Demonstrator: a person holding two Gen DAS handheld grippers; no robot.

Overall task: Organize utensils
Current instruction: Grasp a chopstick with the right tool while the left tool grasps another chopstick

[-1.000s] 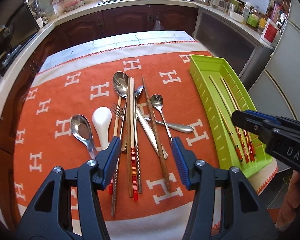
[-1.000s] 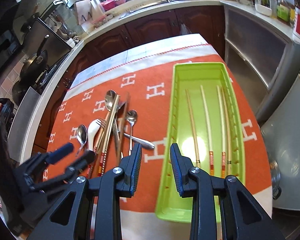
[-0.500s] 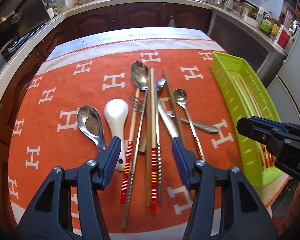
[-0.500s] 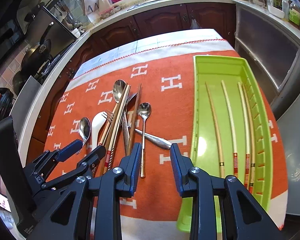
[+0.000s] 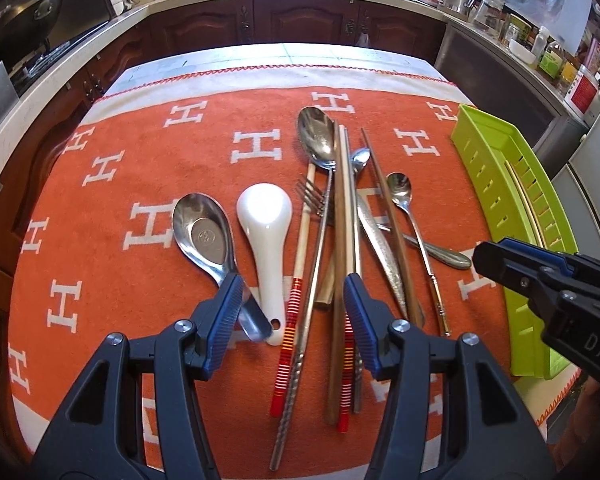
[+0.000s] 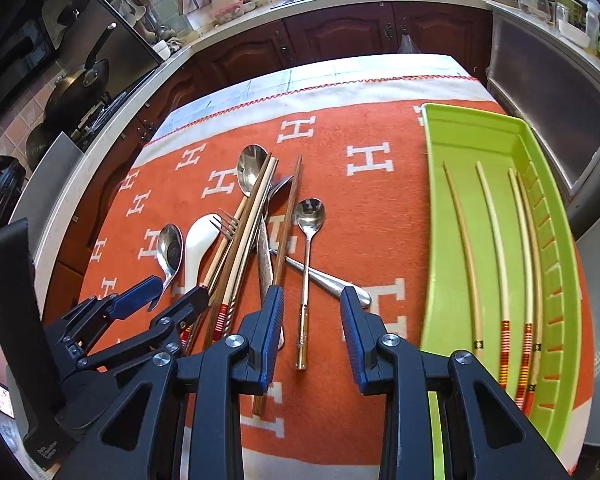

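A pile of utensils lies on the orange cloth [image 5: 148, 168]: a steel soup spoon [image 5: 202, 228], a white ceramic spoon [image 5: 266, 220], a fork [image 5: 312, 200], a large spoon [image 5: 318, 136], several chopsticks [image 5: 342, 240] and a small gold-handled spoon [image 6: 308, 240]. My left gripper [image 5: 294, 304] is open and empty, low over the near ends of the chopsticks. My right gripper [image 6: 310, 320] is open and empty, over the small spoon's handle. The green tray [image 6: 452, 144] at the right holds several chopsticks [image 6: 496, 240].
The table's near edge runs just below the utensils. Kitchen counters, cabinets and a stove with pans [image 6: 80, 80] surround the table. The tray also shows in the left wrist view [image 5: 484, 152], partly behind the right gripper [image 5: 540, 276].
Both grippers have moved left, away from the tray and toward the utensil pile, and lower. Both have stayed open and empty.
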